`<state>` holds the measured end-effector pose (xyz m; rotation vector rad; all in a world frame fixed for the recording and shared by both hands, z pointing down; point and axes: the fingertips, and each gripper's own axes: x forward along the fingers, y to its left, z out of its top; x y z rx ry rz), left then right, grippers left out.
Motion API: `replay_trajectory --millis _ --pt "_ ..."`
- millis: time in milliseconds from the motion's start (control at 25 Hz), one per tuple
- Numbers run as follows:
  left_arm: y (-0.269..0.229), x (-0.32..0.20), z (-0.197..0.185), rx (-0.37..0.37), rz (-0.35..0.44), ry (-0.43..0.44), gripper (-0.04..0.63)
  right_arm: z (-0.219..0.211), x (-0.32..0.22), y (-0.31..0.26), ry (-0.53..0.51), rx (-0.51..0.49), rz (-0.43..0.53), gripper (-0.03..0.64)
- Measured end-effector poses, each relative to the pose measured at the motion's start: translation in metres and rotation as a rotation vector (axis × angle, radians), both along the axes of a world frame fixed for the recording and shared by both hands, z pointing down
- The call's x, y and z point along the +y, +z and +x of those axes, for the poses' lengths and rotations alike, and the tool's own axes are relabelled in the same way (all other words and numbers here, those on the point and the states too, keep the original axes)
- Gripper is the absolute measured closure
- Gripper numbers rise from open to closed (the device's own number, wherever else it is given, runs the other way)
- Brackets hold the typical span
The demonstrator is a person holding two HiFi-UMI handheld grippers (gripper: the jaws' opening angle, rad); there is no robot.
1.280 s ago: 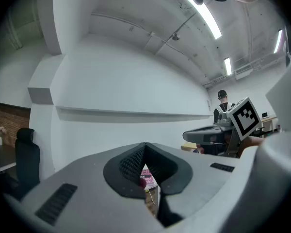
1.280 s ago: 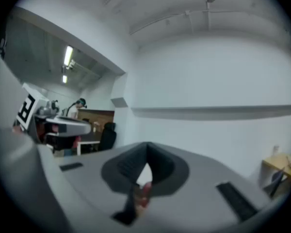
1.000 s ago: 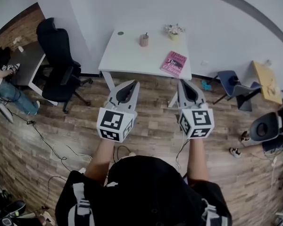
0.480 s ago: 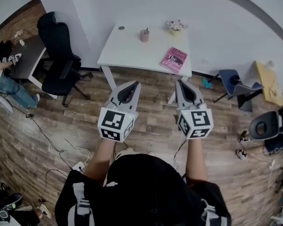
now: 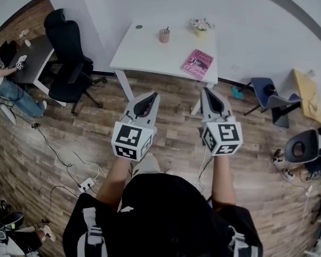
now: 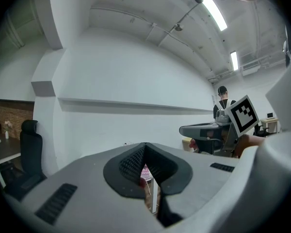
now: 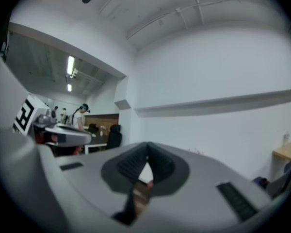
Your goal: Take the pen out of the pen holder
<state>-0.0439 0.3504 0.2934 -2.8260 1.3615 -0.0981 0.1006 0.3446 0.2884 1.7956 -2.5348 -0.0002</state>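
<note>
The pen holder is a small pinkish cup with a dark pen standing in it. It sits near the far edge of the white table, well beyond both grippers. My left gripper and right gripper are held side by side over the wooden floor, pointing level towards the table. Both are shut with nothing between the jaws. In the left gripper view the gripper shows closed tips, with a sliver of the table leg and pink book through the gap. The right gripper also shows its tips together.
A pink book lies on the table's right side, a small flower pot at its back. A black office chair stands left of the table, a blue chair to the right. Cables and a power strip lie on the floor.
The table and floor have slid slightly up in the head view. Both grippers stay side by side and shut, at about the same spot in the view.
</note>
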Motion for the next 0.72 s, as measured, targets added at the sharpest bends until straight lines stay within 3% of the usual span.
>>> replay_trajectory --millis 320,720 --pt "0.013 -0.019 0.008 -0.011 -0.02 -0.009 0.577 0.011 -0.017 0.012 -0.002 0.005 -0.012 0.583" --pt "0.016 -0.09 0.009 -0.011 -0.024 -0.003 0.577 0.005 -0.086 0.019 -0.013 0.027 -0.028 0.583"
